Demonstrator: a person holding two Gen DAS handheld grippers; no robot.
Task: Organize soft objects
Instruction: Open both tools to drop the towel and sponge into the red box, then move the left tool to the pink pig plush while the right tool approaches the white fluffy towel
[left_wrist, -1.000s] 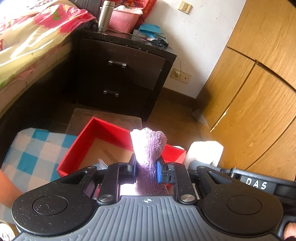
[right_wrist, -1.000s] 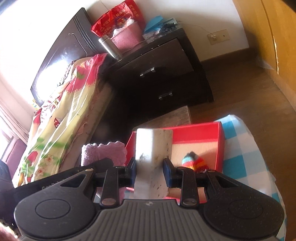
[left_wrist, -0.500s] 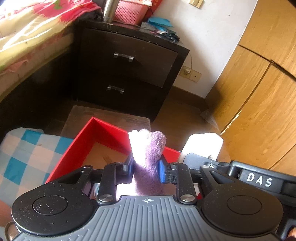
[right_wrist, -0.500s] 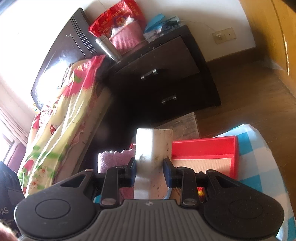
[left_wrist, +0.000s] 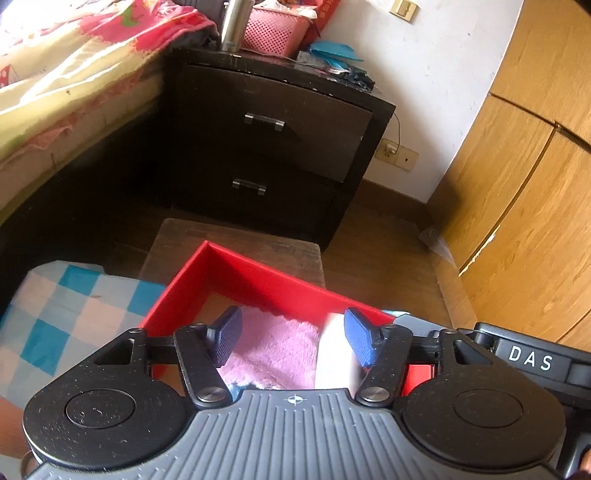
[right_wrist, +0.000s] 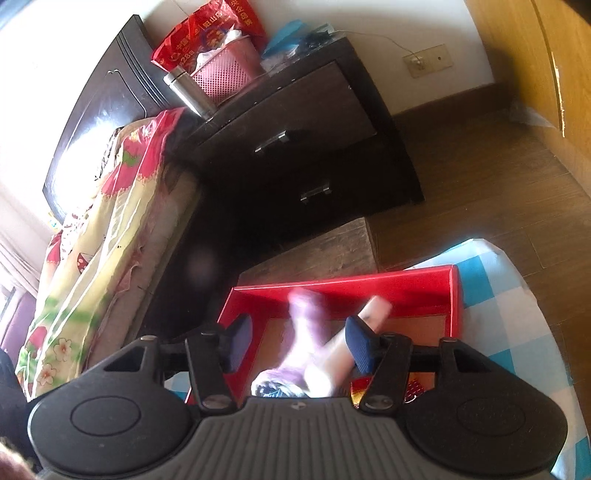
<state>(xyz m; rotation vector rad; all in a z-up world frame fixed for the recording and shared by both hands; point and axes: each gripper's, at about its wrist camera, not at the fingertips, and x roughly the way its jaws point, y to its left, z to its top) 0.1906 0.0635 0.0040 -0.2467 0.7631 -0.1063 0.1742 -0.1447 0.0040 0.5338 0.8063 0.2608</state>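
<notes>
A red box (left_wrist: 258, 277) sits on a blue-checked cloth (left_wrist: 62, 306). My left gripper (left_wrist: 291, 338) is open above the box. A purple fluffy towel (left_wrist: 273, 350) lies in the box below it, with a white cloth (left_wrist: 330, 358) beside the right finger. In the right wrist view my right gripper (right_wrist: 295, 341) is open over the same red box (right_wrist: 340, 288). The purple towel (right_wrist: 306, 332) and the white cloth (right_wrist: 354, 339) are blurred between its fingers, falling into the box. A striped colourful item (right_wrist: 413, 387) lies in the box, mostly hidden.
A dark nightstand (left_wrist: 273, 147) with two drawers stands behind the box, bearing a pink basket (left_wrist: 275, 31) and a steel flask (left_wrist: 234, 24). A bed (left_wrist: 55, 81) is at left, wooden wardrobe doors (left_wrist: 528, 177) at right. A low wooden stool (left_wrist: 240, 240) sits behind the box.
Both grippers opened. The purple towel left the left gripper and the white cloth left the right gripper; both dropped toward the red box.
</notes>
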